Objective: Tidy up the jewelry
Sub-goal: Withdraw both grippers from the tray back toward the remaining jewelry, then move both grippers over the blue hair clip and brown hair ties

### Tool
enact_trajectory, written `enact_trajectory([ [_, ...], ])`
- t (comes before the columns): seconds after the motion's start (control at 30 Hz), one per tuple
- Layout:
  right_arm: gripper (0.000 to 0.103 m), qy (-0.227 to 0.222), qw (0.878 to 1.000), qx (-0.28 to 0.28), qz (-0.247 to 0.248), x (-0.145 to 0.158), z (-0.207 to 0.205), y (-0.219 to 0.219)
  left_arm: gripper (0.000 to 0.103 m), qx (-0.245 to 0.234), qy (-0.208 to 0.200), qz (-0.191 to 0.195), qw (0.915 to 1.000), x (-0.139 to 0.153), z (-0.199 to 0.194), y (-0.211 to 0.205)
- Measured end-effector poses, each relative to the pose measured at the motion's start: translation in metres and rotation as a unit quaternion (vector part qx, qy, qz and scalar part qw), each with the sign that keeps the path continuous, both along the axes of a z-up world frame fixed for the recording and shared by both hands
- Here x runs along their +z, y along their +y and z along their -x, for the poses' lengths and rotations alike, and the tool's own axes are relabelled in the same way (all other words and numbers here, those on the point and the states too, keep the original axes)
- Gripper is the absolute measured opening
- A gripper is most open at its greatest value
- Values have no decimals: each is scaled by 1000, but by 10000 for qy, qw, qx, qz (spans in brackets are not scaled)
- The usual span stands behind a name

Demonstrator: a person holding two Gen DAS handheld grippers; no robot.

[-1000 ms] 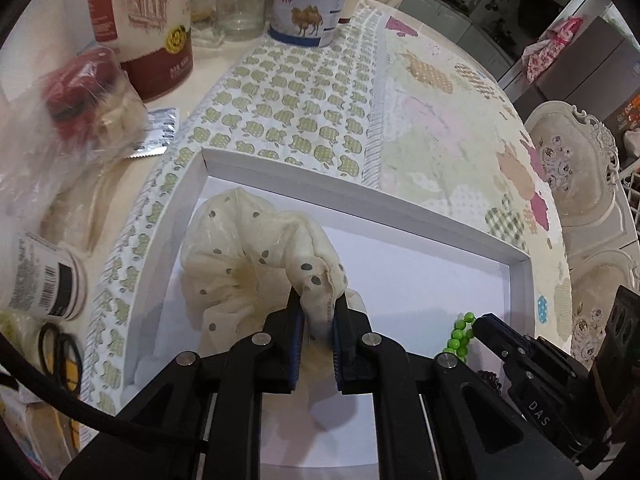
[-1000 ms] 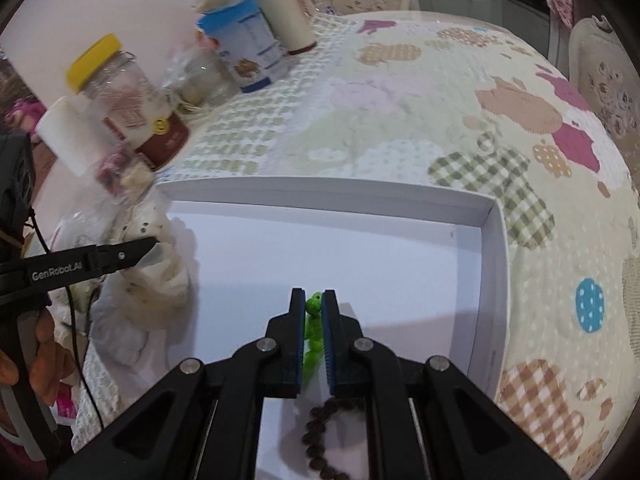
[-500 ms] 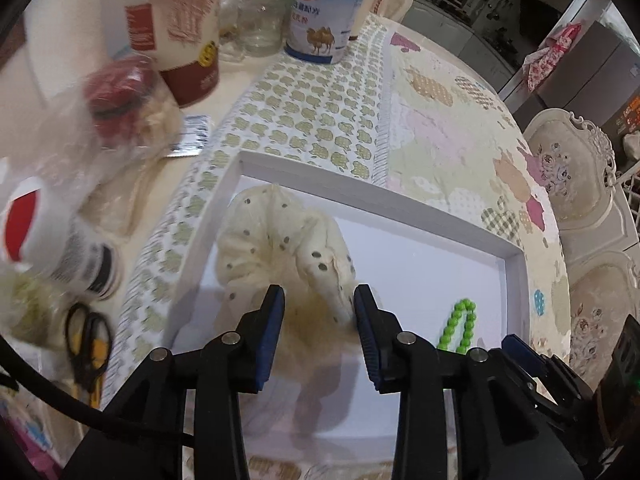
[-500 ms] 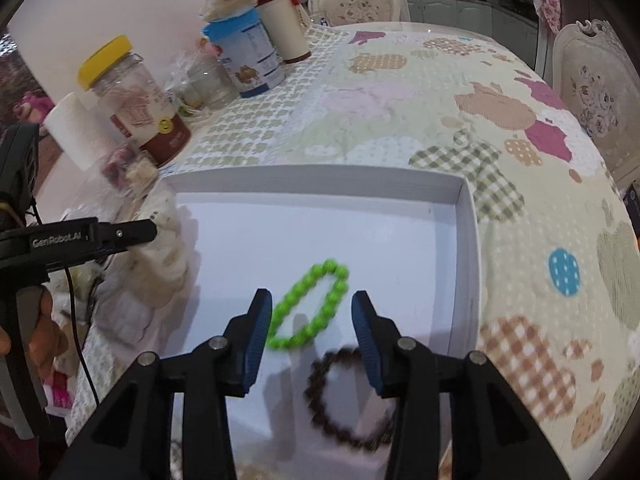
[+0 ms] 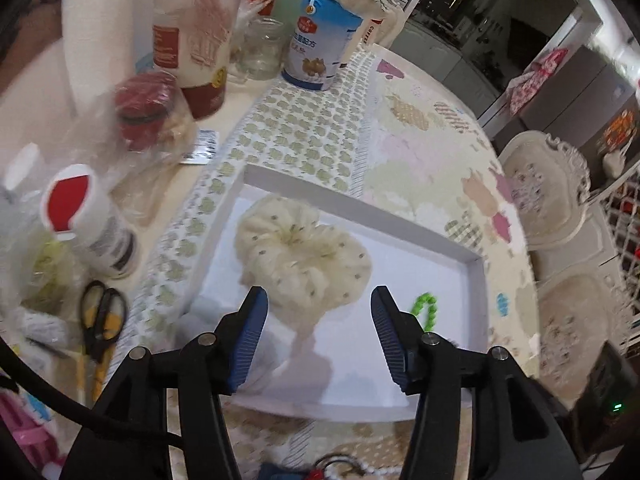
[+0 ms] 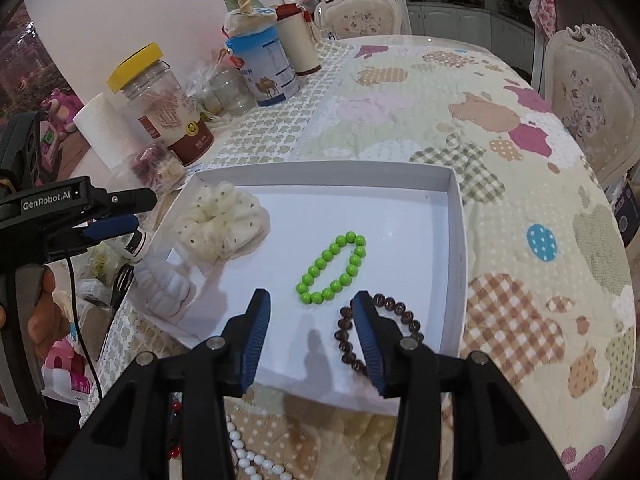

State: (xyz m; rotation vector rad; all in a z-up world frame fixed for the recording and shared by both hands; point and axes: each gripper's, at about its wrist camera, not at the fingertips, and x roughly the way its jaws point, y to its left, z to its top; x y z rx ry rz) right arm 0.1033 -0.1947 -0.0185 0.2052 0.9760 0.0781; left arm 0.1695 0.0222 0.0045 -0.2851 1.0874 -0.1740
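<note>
1. The white tray [image 6: 456, 216] sits on the patchwork tablecloth [image 6: 520, 160], and three pieces lie inside it.
2. The cream dotted scrunchie [image 6: 222, 226] rests at the tray's far left corner; from the left wrist it shows as a puffed ring [image 5: 304, 256] just ahead of the fingers.
3. The green bead bracelet [image 6: 334, 268] lies flat near the middle of the tray floor, apart from the scrunchie.
4. The dark brown bead bracelet [image 6: 400, 312] lies just beside the green one, at the near right, partly behind a finger.
5. The right gripper [image 6: 312, 334] hangs over the tray's near edge, jaws parted with nothing between them; they have just been opening, off the green beads.
6. The left gripper [image 5: 320, 336] has its jaws spread wide, just opened, clear of the scrunchie and holding nothing.
7. A white bead strand [image 6: 256, 460] lies on the cloth outside the tray, nearest the camera.
8. Off to the left: scissors [image 5: 100, 316], a yellow-lidded jar [image 6: 160, 100], a blue-topped can [image 6: 264, 68] and a paper roll [image 6: 106, 132].
</note>
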Motion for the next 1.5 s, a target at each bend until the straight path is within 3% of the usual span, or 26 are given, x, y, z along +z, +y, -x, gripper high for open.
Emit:
enact_trajectory([
  [0.63,49,-366,9990,157,192,32,87,27,49,55,-723,-968,9927,28,126,-14],
  [0.83,55,-490,9981,178,318,45,114,30,49,107,-826,-1040,9911,32,157,-17],
  [1.5,58,-551,9963,234,616,62,147,32,49,153,-941,-1260,9874,38,199,-29],
])
